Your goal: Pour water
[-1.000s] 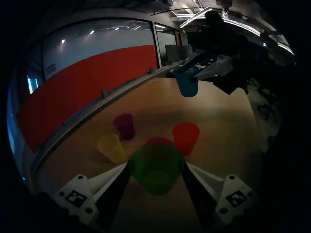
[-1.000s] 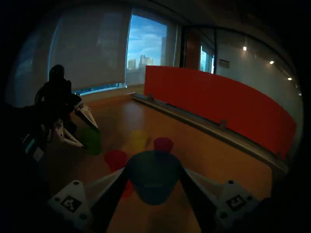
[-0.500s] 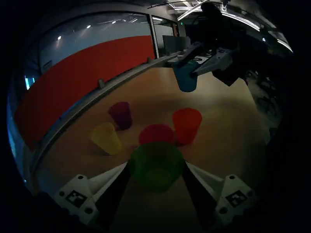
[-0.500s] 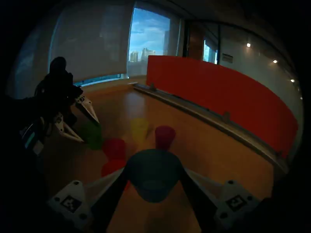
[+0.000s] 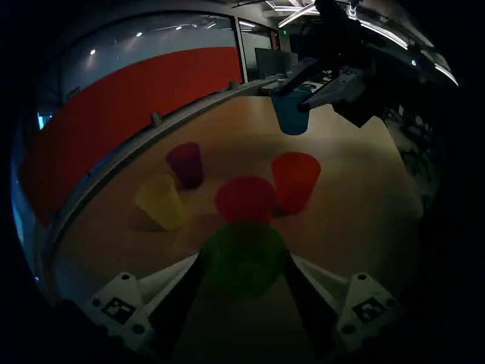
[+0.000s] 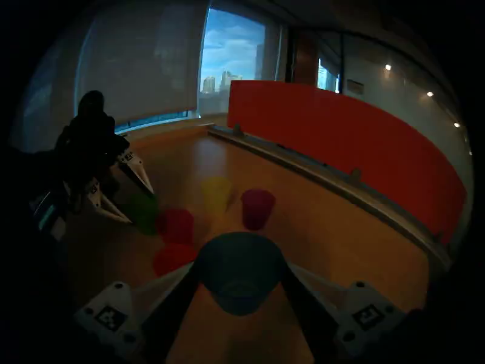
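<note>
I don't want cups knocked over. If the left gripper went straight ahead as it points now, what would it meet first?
Probably the red cup, directly beyond the green cup held in the left gripper; whether its height clears the rim is unclear.

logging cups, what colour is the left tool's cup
The cup is green, best in the left gripper view.

Red cup — earlier hidden behind the green cup — now shows whole.
</note>
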The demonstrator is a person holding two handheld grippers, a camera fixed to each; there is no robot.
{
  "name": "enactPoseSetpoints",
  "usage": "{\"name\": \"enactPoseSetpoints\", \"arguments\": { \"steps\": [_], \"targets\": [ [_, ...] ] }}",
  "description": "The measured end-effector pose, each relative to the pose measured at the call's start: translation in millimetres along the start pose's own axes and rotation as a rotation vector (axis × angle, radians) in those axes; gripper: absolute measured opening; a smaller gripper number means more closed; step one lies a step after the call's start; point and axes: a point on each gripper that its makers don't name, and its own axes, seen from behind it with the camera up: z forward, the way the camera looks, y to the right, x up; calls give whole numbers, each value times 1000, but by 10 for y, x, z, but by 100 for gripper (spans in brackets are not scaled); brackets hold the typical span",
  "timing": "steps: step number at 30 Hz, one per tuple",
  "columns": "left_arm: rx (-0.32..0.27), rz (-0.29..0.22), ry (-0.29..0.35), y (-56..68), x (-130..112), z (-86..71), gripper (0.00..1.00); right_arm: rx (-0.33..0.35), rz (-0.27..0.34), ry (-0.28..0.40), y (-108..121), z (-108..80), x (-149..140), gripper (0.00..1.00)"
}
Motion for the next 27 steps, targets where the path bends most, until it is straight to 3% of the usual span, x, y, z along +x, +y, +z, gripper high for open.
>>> {"name": "enactPoseSetpoints", "arguments": {
  "steps": [27],
  "targets": [
    [-22,-74,20,-29,-186,65,88,13,6,-21,-56,108,-116,93]
  ]
}}
